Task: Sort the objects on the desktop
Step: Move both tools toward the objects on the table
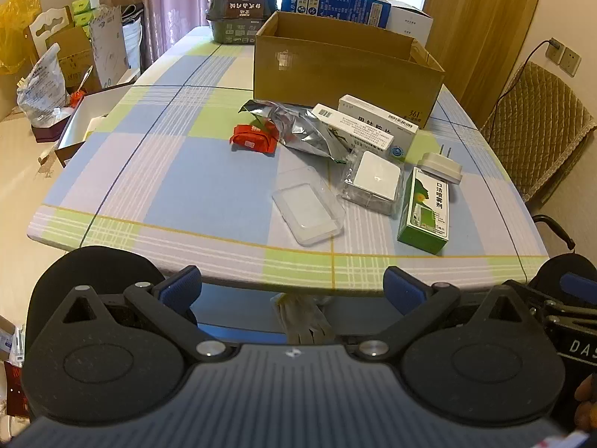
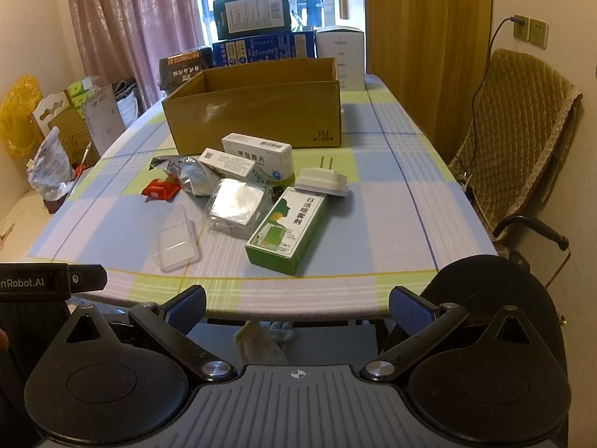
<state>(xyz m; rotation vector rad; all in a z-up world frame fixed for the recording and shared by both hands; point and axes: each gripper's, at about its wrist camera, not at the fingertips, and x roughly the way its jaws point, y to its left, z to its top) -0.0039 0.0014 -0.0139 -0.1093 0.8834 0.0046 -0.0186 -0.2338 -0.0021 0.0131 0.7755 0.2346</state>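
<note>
Left gripper (image 1: 293, 285) and right gripper (image 2: 297, 304) both spread wide, empty, before bench (image 1: 168, 171) edge; green spray box (image 2: 287, 233), clear case (image 2: 173, 239), cardboard box (image 2: 257, 108) ahead.

green box (image 2: 286, 235), clear case (image 2: 174, 240), white plug (image 2: 324, 182), flat by open carton (image 2: 257, 112)

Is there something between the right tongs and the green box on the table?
Nothing visible. The right tongs are open before the table edge, and only bare tablecloth lies up to the green box.

A home dining room: checked tablecloth (image 2: 391, 194), pink curtains (image 2: 130, 18) (drawn), padded chair (image 2: 522, 142).
</note>
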